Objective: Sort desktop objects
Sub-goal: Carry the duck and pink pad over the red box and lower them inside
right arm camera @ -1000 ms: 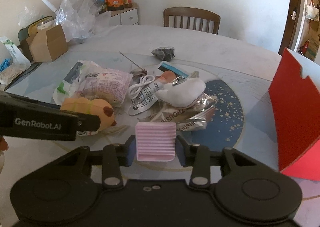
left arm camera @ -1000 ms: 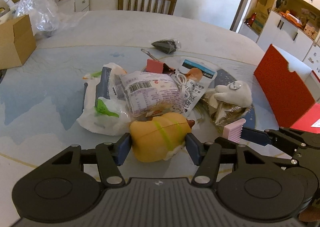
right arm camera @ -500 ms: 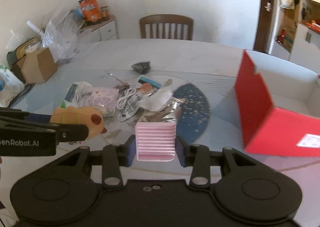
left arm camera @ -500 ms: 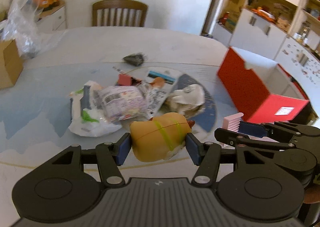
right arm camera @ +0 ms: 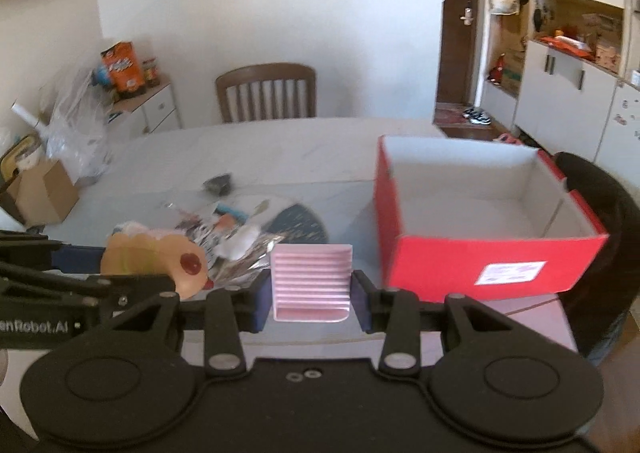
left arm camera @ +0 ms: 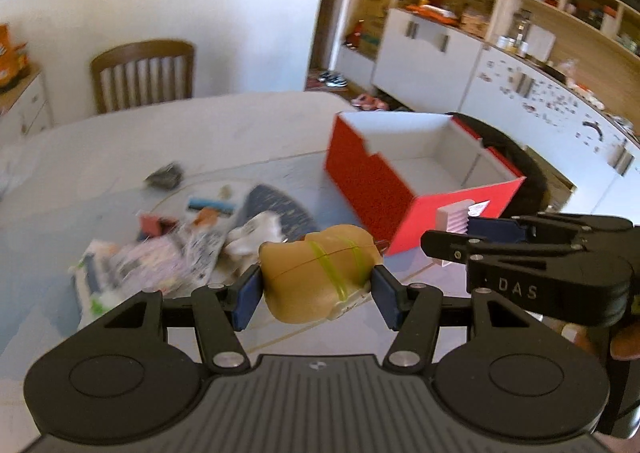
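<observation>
My left gripper [left arm camera: 318, 287] is shut on a yellow-brown soft toy [left arm camera: 316, 273] with green bands, held above the table. The same toy [right arm camera: 156, 263] shows at the left of the right wrist view. My right gripper [right arm camera: 311, 303] is shut on a pink ribbed block [right arm camera: 311, 283]; that pink block [left arm camera: 454, 215] and the right gripper [left arm camera: 472, 231] appear at the right of the left wrist view. An open red box [right arm camera: 480, 213] with a white inside stands on the table to the right; the red box [left arm camera: 420, 173] lies ahead of both grippers.
A pile of packets, a white plush and cables [left arm camera: 180, 245] lies on the table [left arm camera: 240, 133] to the left. A dark pouch [right arm camera: 218, 183] sits further back. A cardboard box [right arm camera: 40, 193] and a plastic bag stand at the far left, a wooden chair [right arm camera: 266, 93] behind the table.
Both grippers have risen with the toy and the pink block and swung right, away from the pile. The red box now fills more of both views, its inside showing.
</observation>
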Available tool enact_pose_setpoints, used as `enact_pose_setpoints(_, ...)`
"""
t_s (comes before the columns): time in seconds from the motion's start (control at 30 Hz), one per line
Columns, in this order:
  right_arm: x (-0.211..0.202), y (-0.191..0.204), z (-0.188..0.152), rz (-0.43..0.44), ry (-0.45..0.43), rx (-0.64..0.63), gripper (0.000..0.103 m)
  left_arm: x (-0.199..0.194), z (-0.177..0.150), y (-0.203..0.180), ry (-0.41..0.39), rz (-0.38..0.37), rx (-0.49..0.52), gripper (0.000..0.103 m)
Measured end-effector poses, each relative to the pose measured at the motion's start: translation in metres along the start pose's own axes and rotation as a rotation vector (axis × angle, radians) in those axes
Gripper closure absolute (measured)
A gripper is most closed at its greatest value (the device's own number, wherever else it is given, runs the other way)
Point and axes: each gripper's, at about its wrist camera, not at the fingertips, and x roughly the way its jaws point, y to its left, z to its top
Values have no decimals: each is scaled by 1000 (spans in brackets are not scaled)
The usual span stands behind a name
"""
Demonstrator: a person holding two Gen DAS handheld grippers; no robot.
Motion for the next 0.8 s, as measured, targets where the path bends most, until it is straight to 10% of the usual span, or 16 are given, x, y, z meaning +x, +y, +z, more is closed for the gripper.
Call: enact_pose_setpoints(0.8,77,-170,69,-12,63,-64,63,139,114,-108,17,-17,58,45)
